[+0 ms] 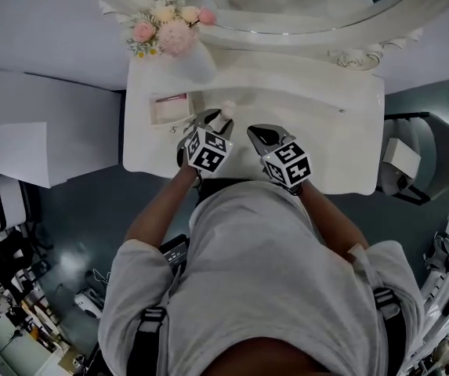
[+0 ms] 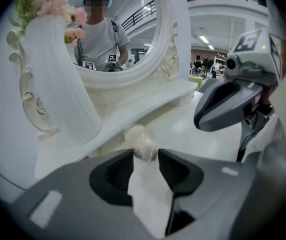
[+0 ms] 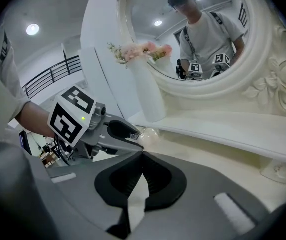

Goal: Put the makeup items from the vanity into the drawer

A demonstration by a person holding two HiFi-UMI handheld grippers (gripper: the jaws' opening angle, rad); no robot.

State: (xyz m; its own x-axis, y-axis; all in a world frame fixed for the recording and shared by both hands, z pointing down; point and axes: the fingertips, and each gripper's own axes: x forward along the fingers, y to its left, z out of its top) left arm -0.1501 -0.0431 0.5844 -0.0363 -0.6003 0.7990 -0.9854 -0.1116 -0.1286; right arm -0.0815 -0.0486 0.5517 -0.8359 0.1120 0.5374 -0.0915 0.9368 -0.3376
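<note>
A small, pale pink, rounded makeup item sits pinched between the tips of my left gripper, just above the white vanity top. In the head view the left gripper holds this item right of a small open drawer with a pinkish inside. My right gripper hovers beside it over the middle of the vanity. Its jaws meet at the tips with nothing between them. The right gripper view shows the left gripper with the item at its tip.
A tall white vase of pink flowers stands at the back left, just behind the drawer. The oval mirror and its raised shelf run along the back. A grey chair stands to the vanity's right.
</note>
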